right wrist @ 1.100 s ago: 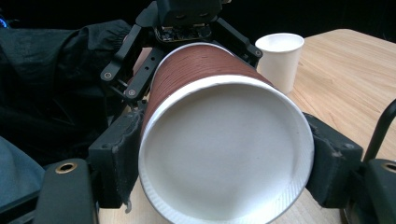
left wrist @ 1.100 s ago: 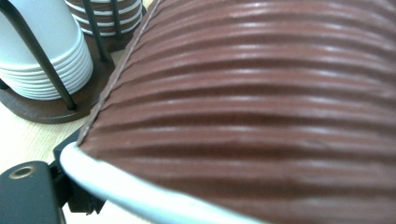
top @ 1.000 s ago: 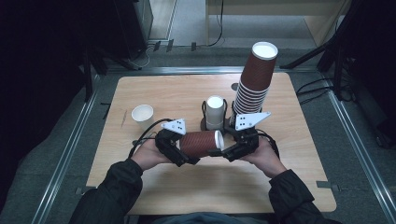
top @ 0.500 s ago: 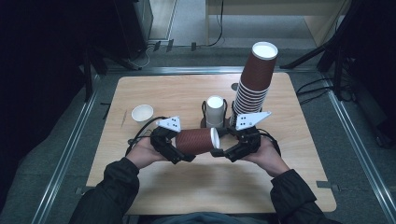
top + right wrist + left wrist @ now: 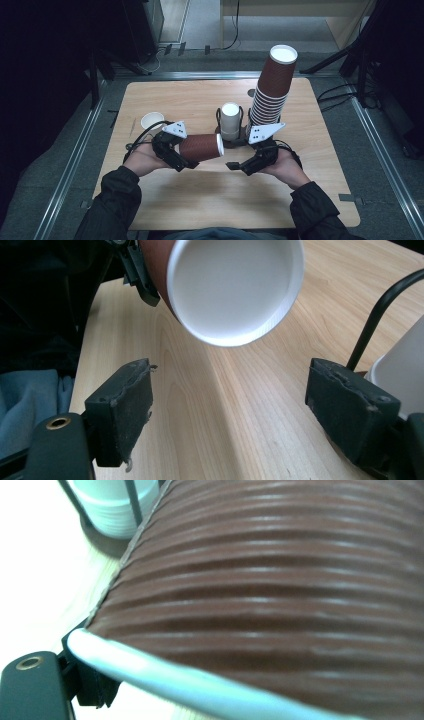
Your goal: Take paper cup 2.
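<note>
A brown ribbed paper cup (image 5: 201,147) lies on its side above the table, and my left gripper (image 5: 189,151) is shut on it near its rolled white rim (image 5: 165,675). In the left gripper view the cup's brown wall (image 5: 280,585) is pressed close to the camera. The cup's white end (image 5: 235,287) faces my right gripper (image 5: 235,410), which stands open a little short of it with nothing between its pads (image 5: 122,405). In the high view the right gripper (image 5: 239,159) sits just right of the cup, apart from it.
A tall, leaning stack of upturned brown cups (image 5: 272,85) stands at the back right. A white cup stack in a black wire holder (image 5: 230,121) is at the table's middle. A small white cup (image 5: 151,120) sits at the left. The wooden table (image 5: 210,210) has bare room in front.
The left gripper and its cup have shifted slightly left, opening a small gap to the right gripper, which had been right against the cup's end.
</note>
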